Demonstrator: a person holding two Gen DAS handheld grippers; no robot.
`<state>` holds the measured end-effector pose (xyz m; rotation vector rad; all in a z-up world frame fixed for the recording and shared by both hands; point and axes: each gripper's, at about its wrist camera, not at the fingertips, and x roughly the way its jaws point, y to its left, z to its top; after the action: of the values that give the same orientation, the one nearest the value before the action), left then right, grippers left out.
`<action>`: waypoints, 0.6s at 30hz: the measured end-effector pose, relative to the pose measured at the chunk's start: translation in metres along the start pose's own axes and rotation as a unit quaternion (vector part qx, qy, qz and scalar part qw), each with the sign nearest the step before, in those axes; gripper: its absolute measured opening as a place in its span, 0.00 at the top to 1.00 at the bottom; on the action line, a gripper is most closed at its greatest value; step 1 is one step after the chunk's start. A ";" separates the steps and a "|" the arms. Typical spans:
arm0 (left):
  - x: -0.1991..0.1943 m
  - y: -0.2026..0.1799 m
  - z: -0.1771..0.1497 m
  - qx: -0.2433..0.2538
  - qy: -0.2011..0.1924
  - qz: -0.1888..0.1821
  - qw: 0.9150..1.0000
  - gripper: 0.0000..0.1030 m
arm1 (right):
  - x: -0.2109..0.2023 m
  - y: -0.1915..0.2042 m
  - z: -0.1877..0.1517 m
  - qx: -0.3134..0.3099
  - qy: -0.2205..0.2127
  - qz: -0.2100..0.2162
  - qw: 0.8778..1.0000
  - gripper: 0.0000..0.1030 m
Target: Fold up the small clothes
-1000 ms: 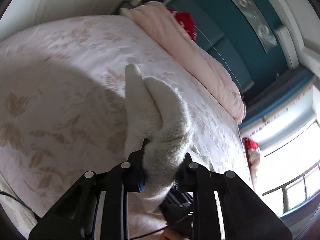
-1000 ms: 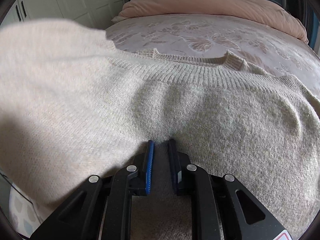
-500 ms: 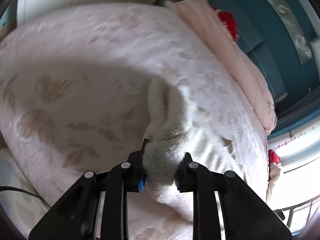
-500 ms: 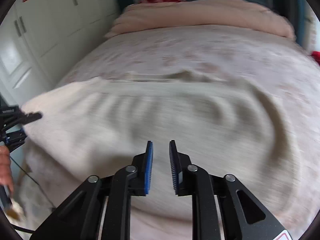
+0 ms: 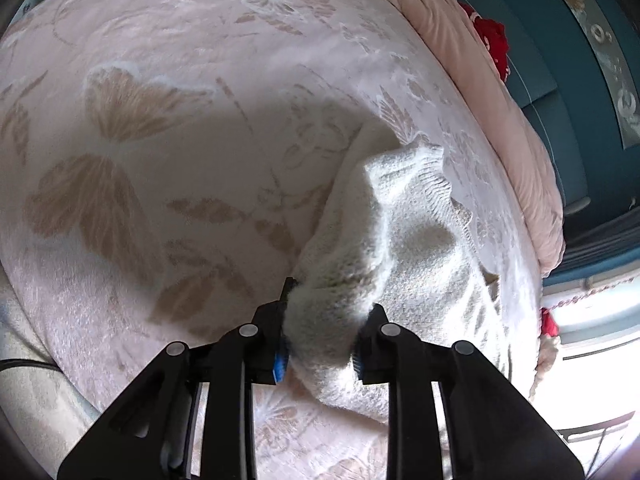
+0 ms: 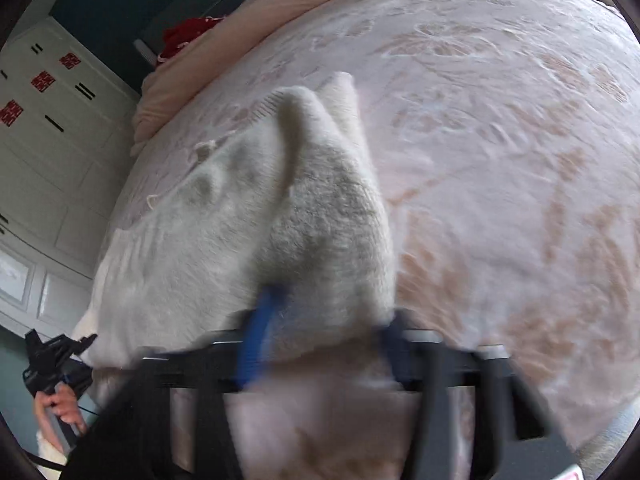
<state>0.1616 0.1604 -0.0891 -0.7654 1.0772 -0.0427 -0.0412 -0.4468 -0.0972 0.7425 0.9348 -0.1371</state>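
Note:
A cream knitted sweater [image 5: 404,240] lies spread on the pink butterfly-patterned bedspread [image 5: 160,120]. My left gripper [image 5: 322,340] is shut on a bunched corner of the sweater near the bed's near edge. In the right wrist view the sweater [image 6: 248,216] stretches from my right gripper [image 6: 320,332] towards the left gripper [image 6: 56,356] at the lower left. The right gripper is motion-blurred, its jaws stand wide apart and a fold of the sweater lies between them. The bedspread [image 6: 500,140] fills the right of that view.
A rolled pink quilt [image 5: 500,112] and a red cushion [image 5: 492,40] lie at the head of the bed by a teal headboard [image 5: 560,40]. White wardrobes [image 6: 48,140] stand to the left. A bright window [image 5: 592,340] is beyond the bed's far side.
The sweater has come down from hanging to lying on the bed. My right gripper, narrowly open before, has opened wide and swung to the sweater's right corner. The left gripper has kept its hold.

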 end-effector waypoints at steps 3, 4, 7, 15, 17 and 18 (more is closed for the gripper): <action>-0.019 -0.006 0.003 0.005 -0.006 -0.020 1.000 0.81 | -0.037 0.010 0.013 0.000 -0.040 0.019 0.999 0.89; -0.027 -0.008 0.002 0.011 -0.001 -0.020 1.000 0.81 | -0.058 0.015 0.016 -0.017 -0.053 0.010 0.998 0.89; -0.037 -0.004 -0.008 0.020 0.018 -0.008 1.000 0.81 | -0.081 0.011 0.016 -0.048 -0.055 -0.023 0.997 0.89; -0.020 0.016 -0.035 0.043 0.044 0.039 0.997 0.80 | -0.054 -0.036 -0.012 0.026 0.002 -0.073 0.997 0.73; -0.023 0.009 -0.034 0.055 0.041 0.041 0.997 0.80 | -0.079 -0.009 0.000 -0.015 -0.048 -0.110 0.993 0.73; -0.021 0.008 -0.034 0.060 0.040 0.043 0.996 0.80 | -0.087 0.005 0.001 -0.034 -0.064 -0.110 0.991 0.73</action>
<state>0.1216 0.1560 -0.0854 -0.6122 1.1715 -0.0639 -0.0911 -0.4612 -0.0266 0.5592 0.8918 -0.3420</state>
